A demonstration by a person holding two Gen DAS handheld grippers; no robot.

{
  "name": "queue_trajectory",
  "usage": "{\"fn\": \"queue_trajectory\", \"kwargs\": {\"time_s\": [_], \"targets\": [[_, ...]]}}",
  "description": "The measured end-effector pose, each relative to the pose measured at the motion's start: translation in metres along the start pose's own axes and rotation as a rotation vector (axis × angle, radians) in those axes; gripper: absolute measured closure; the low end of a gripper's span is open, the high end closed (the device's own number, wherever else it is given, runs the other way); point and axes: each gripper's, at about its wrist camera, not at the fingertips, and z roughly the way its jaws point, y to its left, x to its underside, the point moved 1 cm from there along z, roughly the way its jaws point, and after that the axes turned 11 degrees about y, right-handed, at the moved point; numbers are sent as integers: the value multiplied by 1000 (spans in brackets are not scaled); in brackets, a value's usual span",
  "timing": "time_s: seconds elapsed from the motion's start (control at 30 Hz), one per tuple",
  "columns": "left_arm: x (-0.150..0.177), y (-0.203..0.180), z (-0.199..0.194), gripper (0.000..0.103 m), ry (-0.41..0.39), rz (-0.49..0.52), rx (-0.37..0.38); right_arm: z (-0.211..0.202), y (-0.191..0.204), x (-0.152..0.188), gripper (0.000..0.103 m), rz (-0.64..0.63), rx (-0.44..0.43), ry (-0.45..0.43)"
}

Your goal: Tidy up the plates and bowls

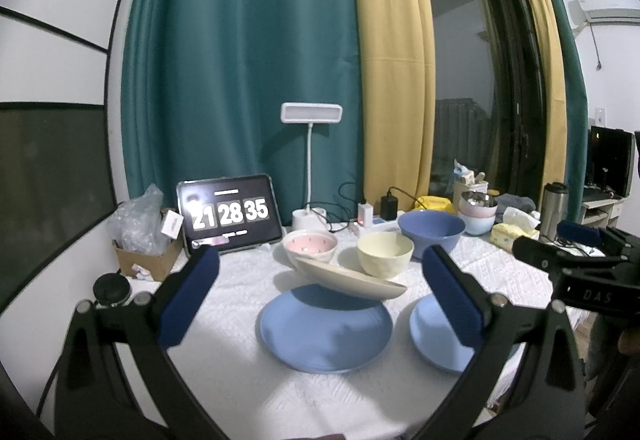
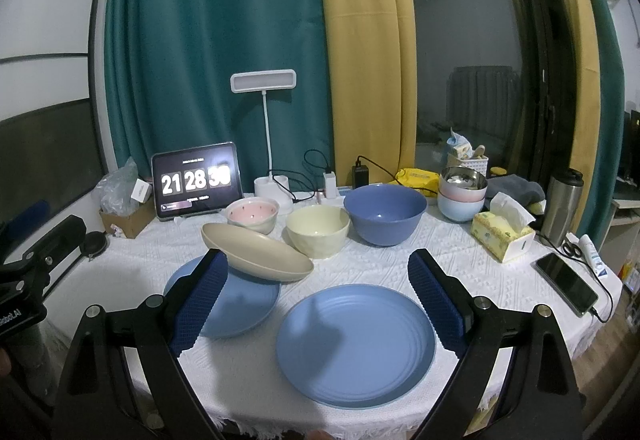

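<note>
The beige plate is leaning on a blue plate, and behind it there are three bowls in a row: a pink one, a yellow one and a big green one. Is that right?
Almost. The big bowl is blue, not green, as the right wrist view shows. The rest holds: the beige plate leans tilted on a blue plate, and behind it stand the pink bowl and the yellow bowl.
</note>
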Motion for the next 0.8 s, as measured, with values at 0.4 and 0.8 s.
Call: {"fn": "queue_trajectory", "kwargs": {"time_s": [0.4, 0.8], "targets": [[-2, 1, 8, 1, 8, 11, -6, 4, -1, 6, 9, 1, -5, 9], [-1, -3, 44, 1, 31, 43, -27, 41, -5, 3, 9, 12, -1, 65]]}}
